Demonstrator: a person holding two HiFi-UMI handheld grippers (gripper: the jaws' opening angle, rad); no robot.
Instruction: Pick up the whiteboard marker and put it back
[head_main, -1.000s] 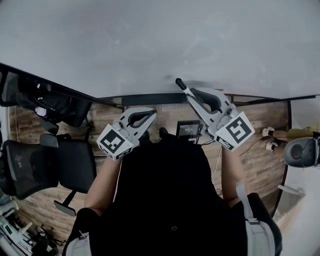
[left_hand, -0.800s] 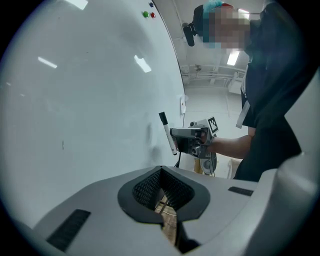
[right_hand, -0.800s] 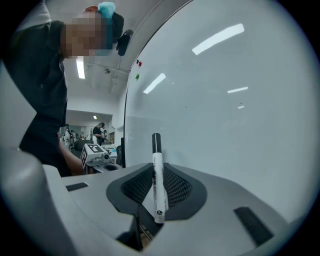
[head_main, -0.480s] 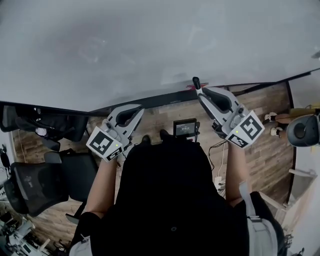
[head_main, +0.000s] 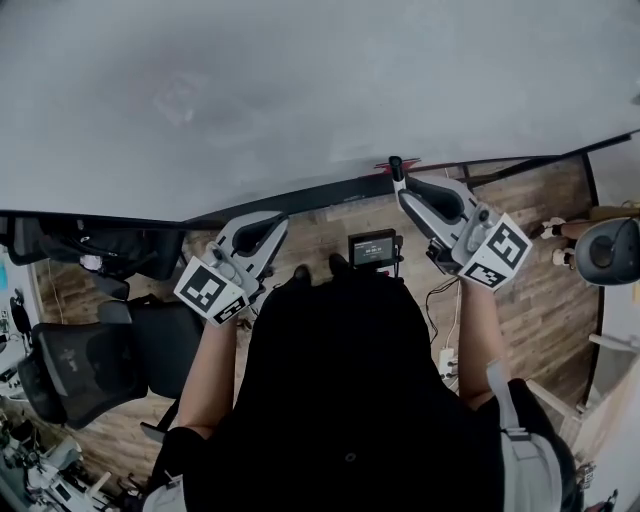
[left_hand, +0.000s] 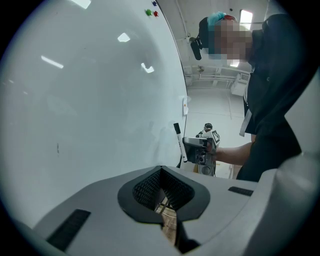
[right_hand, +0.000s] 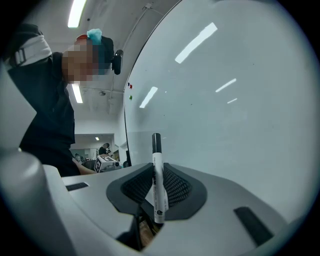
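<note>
The right tool (right_hand: 156, 192) is clenched on the upright whiteboard marker (right_hand: 158, 170) close before the whiteboard (right_hand: 225, 125), the left tool (left_hand: 162, 195) closed empty; the return step seems in hand, next likely lowering it to the board's ledge (head_main: 330, 190) and letting go.

Big whiteboard (head_main: 300, 90) fills the upper head view, with a dark frame edge (head_main: 330, 192) along its bottom. Wood-plank floor (head_main: 520, 290) below it. Black office chair (head_main: 90, 360) at left. Ceiling strip light (right_hand: 76, 13) is lit, and bright reflections streak the board.
</note>
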